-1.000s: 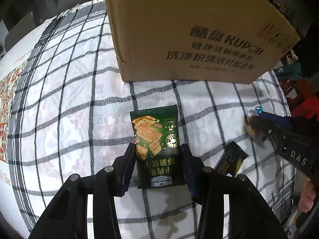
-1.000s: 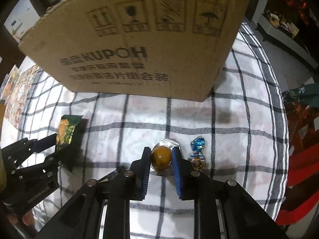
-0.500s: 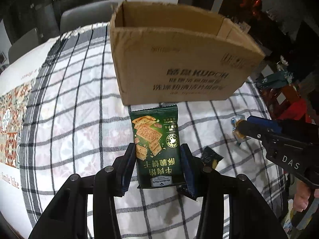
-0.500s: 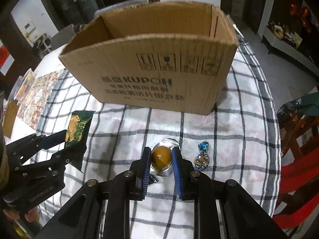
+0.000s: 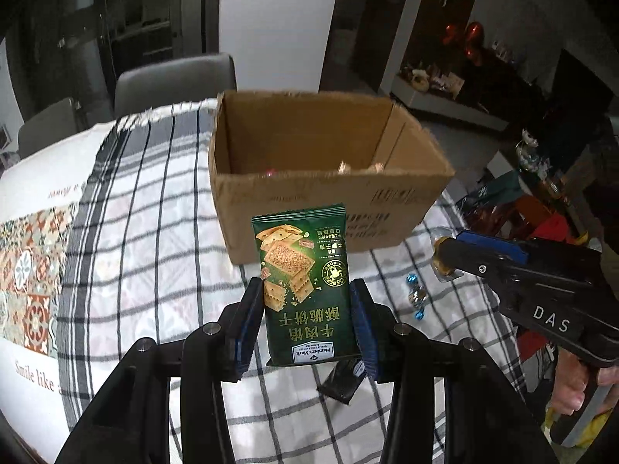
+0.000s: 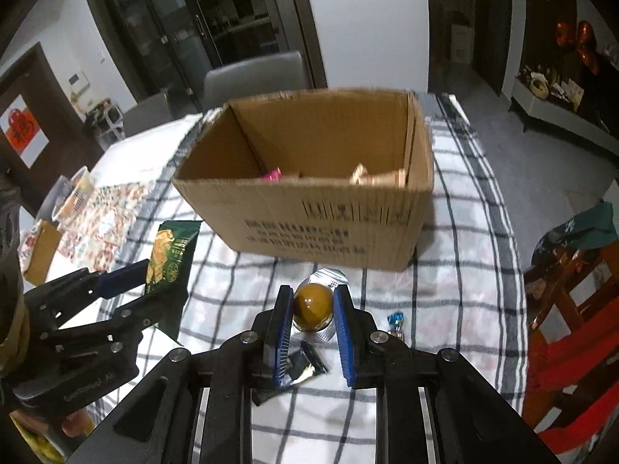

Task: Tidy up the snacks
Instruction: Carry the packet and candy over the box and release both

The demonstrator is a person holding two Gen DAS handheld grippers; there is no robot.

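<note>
My left gripper (image 5: 305, 309) is shut on a green cracker packet (image 5: 303, 282), held upright above the checked tablecloth in front of the open cardboard box (image 5: 325, 201). My right gripper (image 6: 311, 309) is shut on a round golden-brown snack in a clear silver-edged wrapper (image 6: 313, 303), also lifted short of the cardboard box (image 6: 309, 208). A few snacks lie at the box bottom, mostly hidden by its near wall. In the right wrist view the left gripper (image 6: 166, 270) holds the green packet (image 6: 172, 255) at the left. The right gripper (image 5: 445, 259) shows at the right of the left wrist view.
A blue-wrapped candy (image 5: 416, 297) and a black sachet (image 5: 344, 381) lie on the checked tablecloth (image 5: 154, 232) below the grippers. Grey chairs (image 6: 251, 77) stand behind the table. A red chair (image 6: 572, 332) is at the right edge. A patterned mat (image 5: 31, 270) lies at the left.
Both grippers have risen with their snacks, so the box has dropped lower in view and its open inside now shows. The candy and the black sachet stay on the cloth.
</note>
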